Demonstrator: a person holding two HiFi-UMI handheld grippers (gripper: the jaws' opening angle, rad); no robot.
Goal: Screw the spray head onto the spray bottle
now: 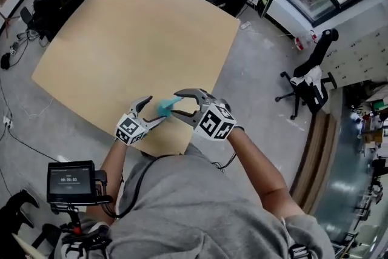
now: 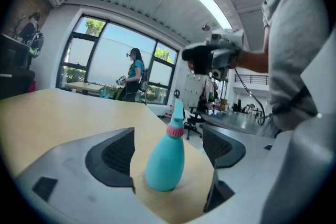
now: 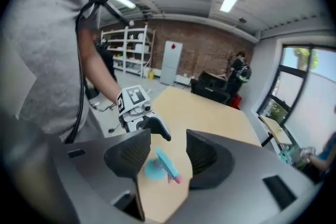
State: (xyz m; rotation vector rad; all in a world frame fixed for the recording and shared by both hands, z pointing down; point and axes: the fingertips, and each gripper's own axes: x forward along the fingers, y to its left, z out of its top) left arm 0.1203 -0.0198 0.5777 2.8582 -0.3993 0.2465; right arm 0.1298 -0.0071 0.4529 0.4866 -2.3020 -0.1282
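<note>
A teal spray bottle (image 1: 165, 108) with a pink collar and a teal spray head stands upright near the front corner of the tan table (image 1: 133, 27). My left gripper (image 1: 154, 112) is open, its dark pads (image 2: 115, 157) on either side of the bottle's body (image 2: 165, 162) and clear of it. My right gripper (image 1: 177, 105) is open too and looks down on the spray head (image 3: 168, 165), which lies between its pads (image 3: 128, 157) without touching them. The left gripper (image 3: 152, 126) shows beyond the bottle in the right gripper view.
The table's edge runs just in front of the bottle. An office chair (image 1: 309, 79) stands on the floor to the right. A small screen device (image 1: 71, 182) hangs at my lower left. A person (image 2: 135, 68) stands by the far windows, and shelves (image 3: 128, 50) line the brick wall.
</note>
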